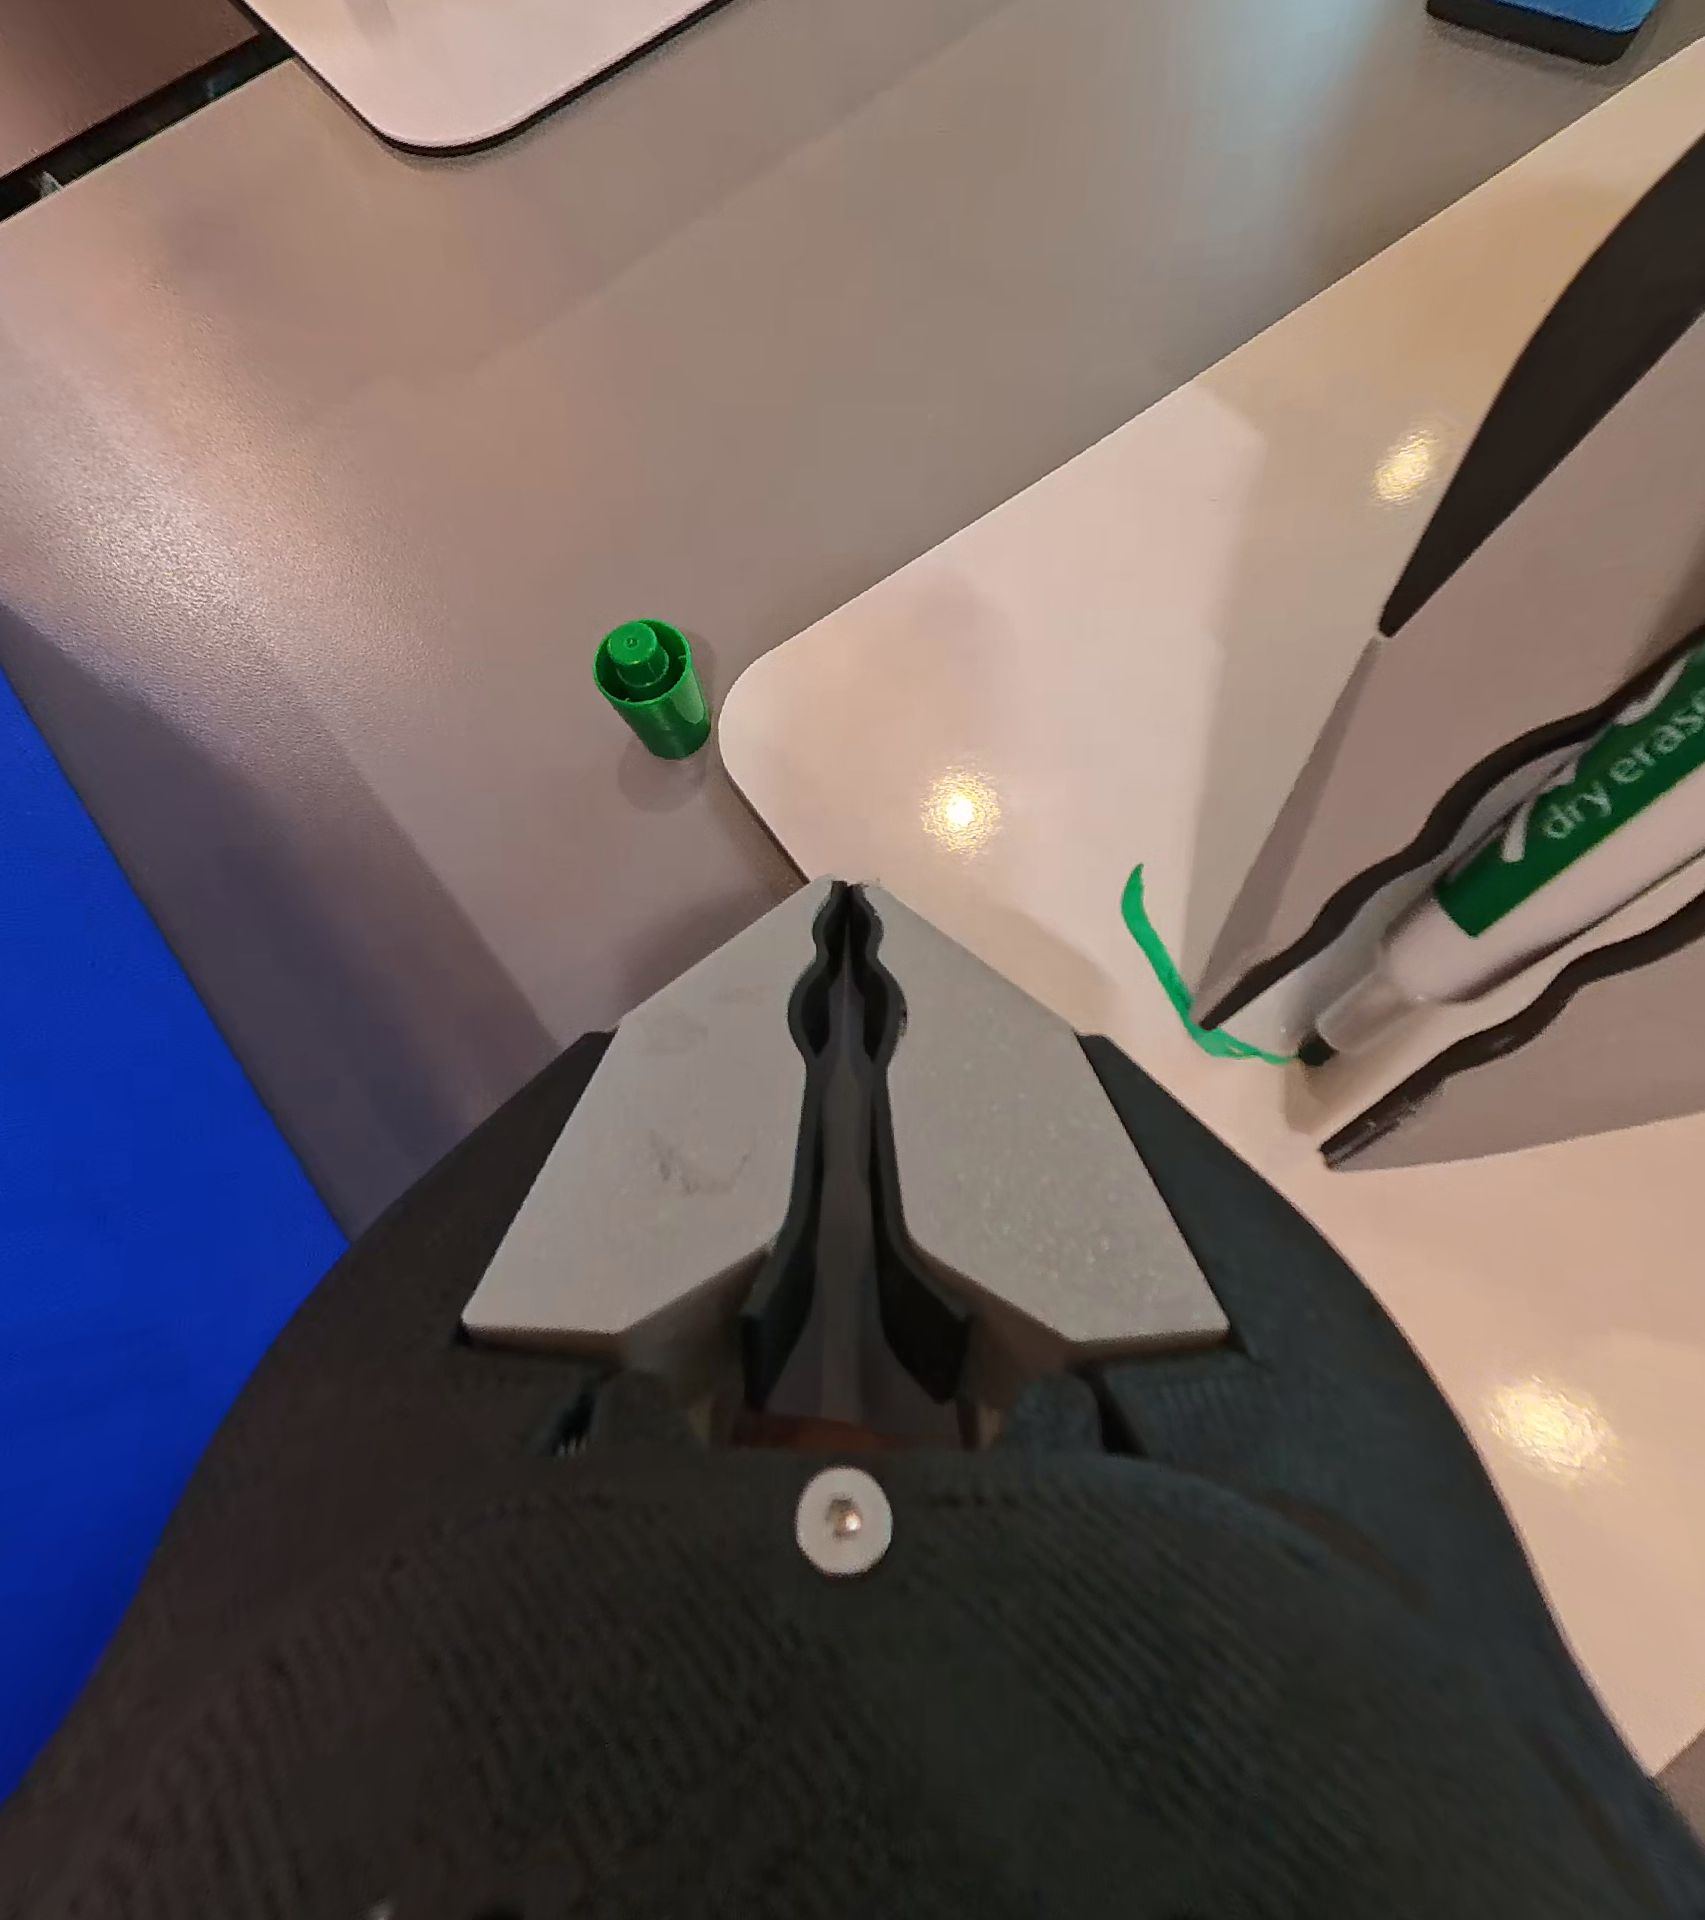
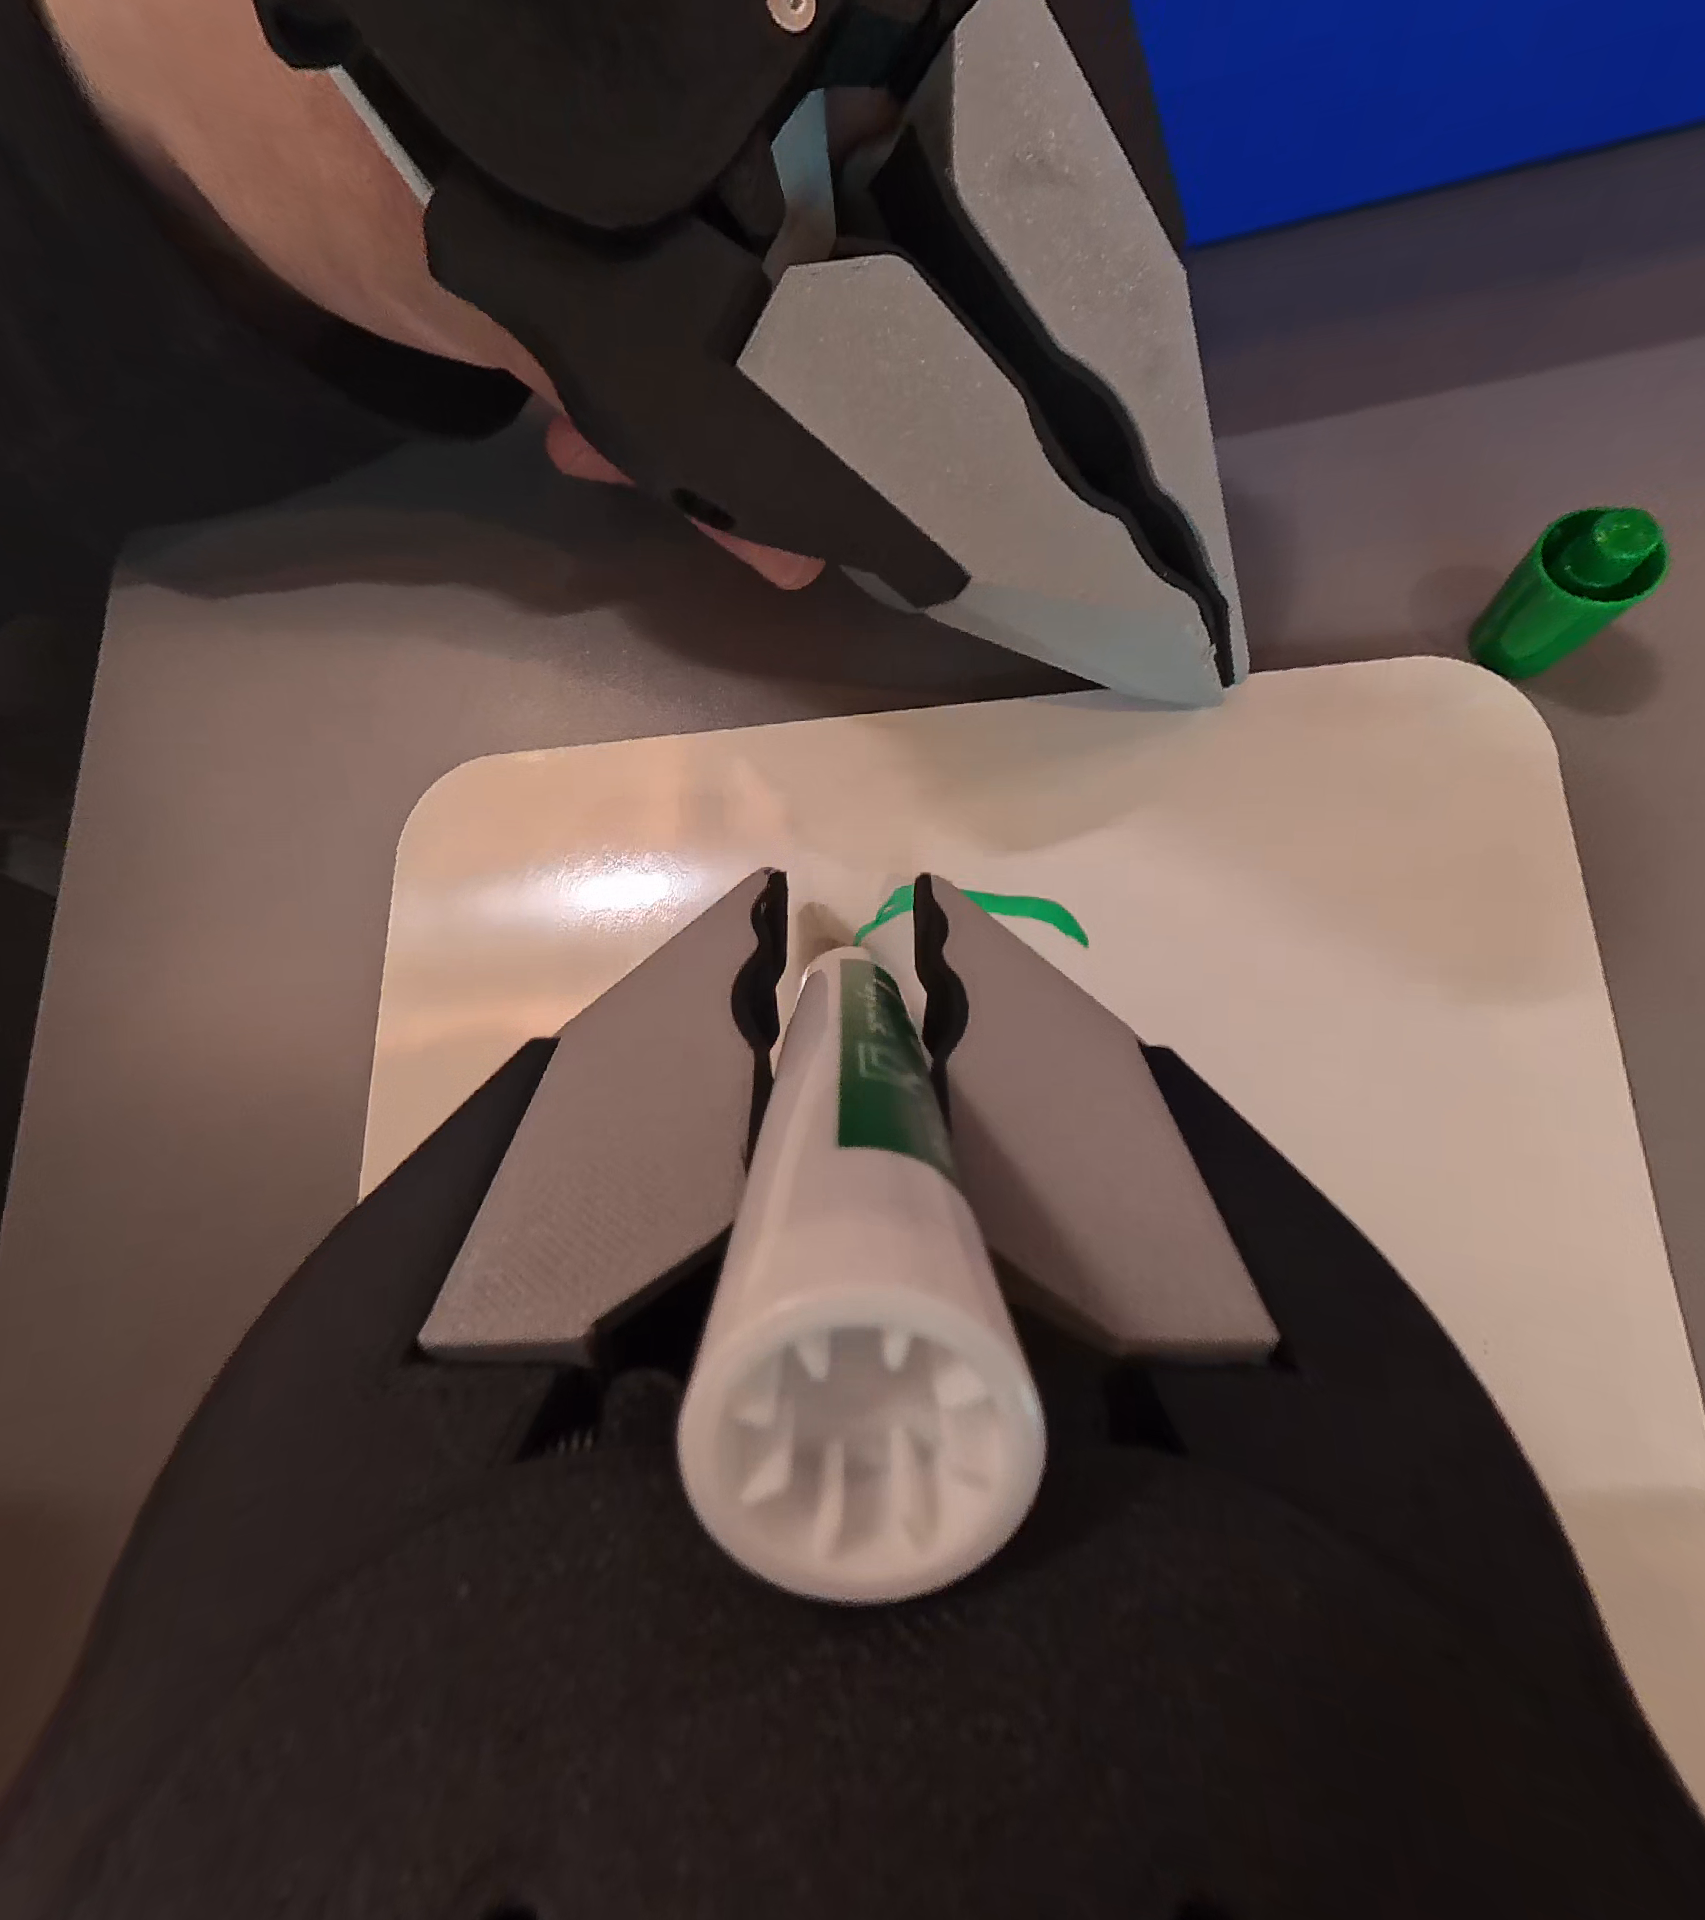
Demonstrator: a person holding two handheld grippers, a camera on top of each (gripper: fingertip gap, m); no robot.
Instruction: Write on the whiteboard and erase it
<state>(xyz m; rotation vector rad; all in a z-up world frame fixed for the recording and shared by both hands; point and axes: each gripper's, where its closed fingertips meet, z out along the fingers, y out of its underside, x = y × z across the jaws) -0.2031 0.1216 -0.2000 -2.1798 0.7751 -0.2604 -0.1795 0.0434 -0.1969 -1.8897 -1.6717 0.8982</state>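
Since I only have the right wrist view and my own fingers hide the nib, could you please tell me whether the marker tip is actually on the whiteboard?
Observer: Yes. In the left wrist view the tip of the marker sits on the whiteboard, at the end of the green stroke.
Operator: Thank you. Can you see an eraser anywhere?
Observer: A dark block with a blue top, probably the eraser, lies on the table beyond the whiteboard, cut off by the edge of the view.
Operator: Is anything else out there?
Observer: A second white board lies farther off, past the green cap.
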